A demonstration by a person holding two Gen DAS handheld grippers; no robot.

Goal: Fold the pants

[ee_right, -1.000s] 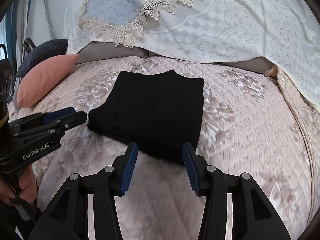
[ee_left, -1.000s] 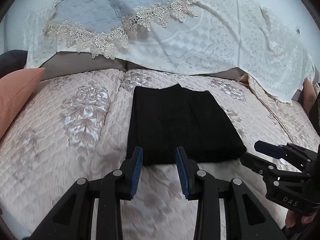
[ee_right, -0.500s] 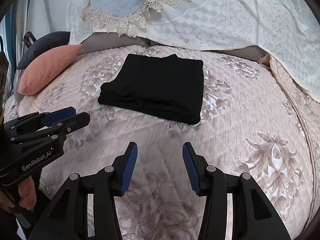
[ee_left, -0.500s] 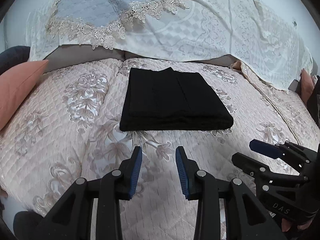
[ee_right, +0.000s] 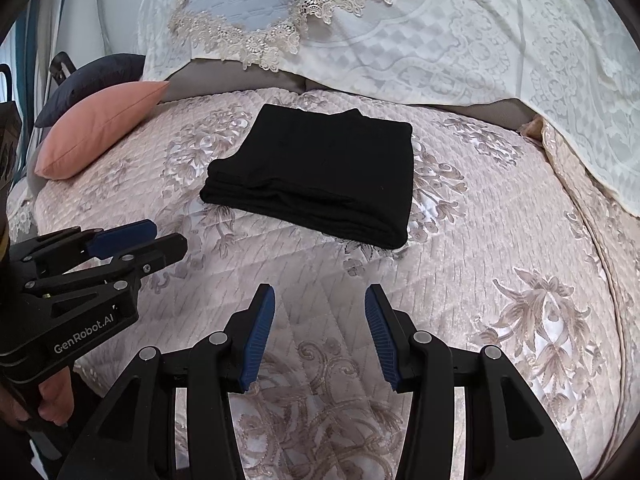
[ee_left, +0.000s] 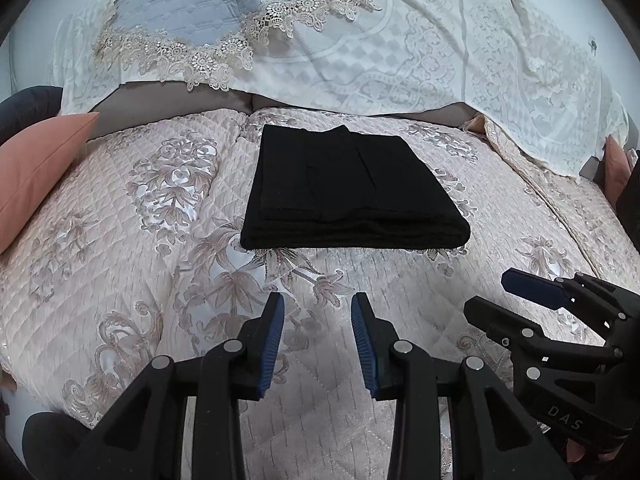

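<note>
The black pants (ee_left: 348, 192) lie folded into a flat rectangle on the pink quilted bed; they also show in the right wrist view (ee_right: 320, 172). My left gripper (ee_left: 318, 308) is open and empty, hovering over the quilt well short of the pants' near edge. My right gripper (ee_right: 320, 300) is open and empty too, also back from the pants. The right gripper shows at the lower right of the left wrist view (ee_left: 504, 296), and the left gripper at the left of the right wrist view (ee_right: 160, 236).
A pink cushion (ee_right: 100, 128) and a dark cushion (ee_right: 92, 76) lie at the bed's left side. A white lace cover (ee_left: 400, 48) drapes over the headboard behind the pants. Another cushion (ee_left: 616, 168) sits at the far right.
Both grippers have drawn back from the pants' near edge toward the foot of the bed. The folded pants stay where they were.
</note>
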